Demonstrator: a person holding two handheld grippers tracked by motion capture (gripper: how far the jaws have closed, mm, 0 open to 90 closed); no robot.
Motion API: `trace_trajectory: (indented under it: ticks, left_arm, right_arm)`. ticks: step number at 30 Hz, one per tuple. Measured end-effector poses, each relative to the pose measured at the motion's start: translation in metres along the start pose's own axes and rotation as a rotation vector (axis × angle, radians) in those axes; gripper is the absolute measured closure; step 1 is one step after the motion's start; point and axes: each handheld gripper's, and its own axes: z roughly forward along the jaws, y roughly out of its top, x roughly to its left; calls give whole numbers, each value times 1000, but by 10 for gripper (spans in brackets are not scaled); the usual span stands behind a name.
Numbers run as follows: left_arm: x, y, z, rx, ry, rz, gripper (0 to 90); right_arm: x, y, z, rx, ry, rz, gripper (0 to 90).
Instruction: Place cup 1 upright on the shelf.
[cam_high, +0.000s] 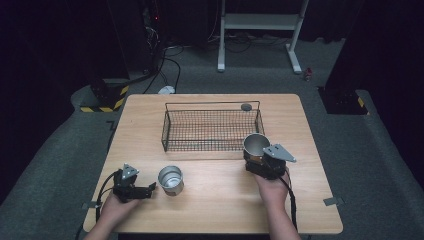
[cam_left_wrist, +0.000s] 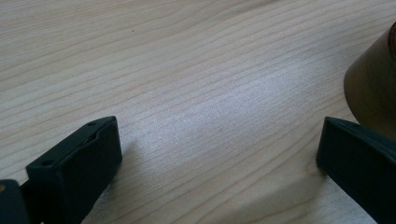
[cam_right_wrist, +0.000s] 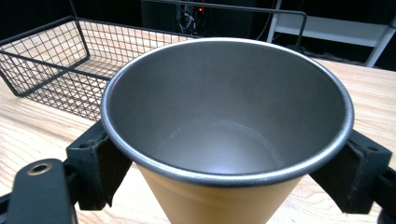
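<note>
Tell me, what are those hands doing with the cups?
A person holds a gripper in each hand. The right gripper is clamped around a metal cup, held beside the wire basket. The left gripper is open and rests on the table next to a second cup, not holding it yet.

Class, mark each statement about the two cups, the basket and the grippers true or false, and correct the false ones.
1. The right gripper holds a cup. True.
2. That held cup is full of water. False: the right gripper view shows it empty.
3. The left gripper is clamped on the second cup. False: its jaws stand open beside that cup, which stands on the table.
4. The wire basket holds both cups. False: neither cup is inside it.
5. The second cup stands upright. True.
</note>
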Motion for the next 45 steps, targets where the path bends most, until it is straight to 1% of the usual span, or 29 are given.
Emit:
trace_trajectory:
  ticks: [17, 20, 22, 36, 45]
  left_arm:
    - [0, 0, 0, 0, 0, 0, 4]
    - [0, 0, 0, 0, 0, 0, 4]
    - [0, 0, 0, 0, 0, 0, 4]
    - [0, 0, 0, 0, 0, 0, 4]
    - [0, 0, 0, 0, 0, -1, 4]
  right_arm:
    - [2, 14, -1, -26, 4, 4, 139]
    - [2, 18, -2, -30, 3, 2, 139]
    - [2, 23, -2, -44, 5, 1, 139]
    - [3, 43, -2, -70, 4, -1, 139]
    - [4, 58, 4, -77, 1, -2, 138]
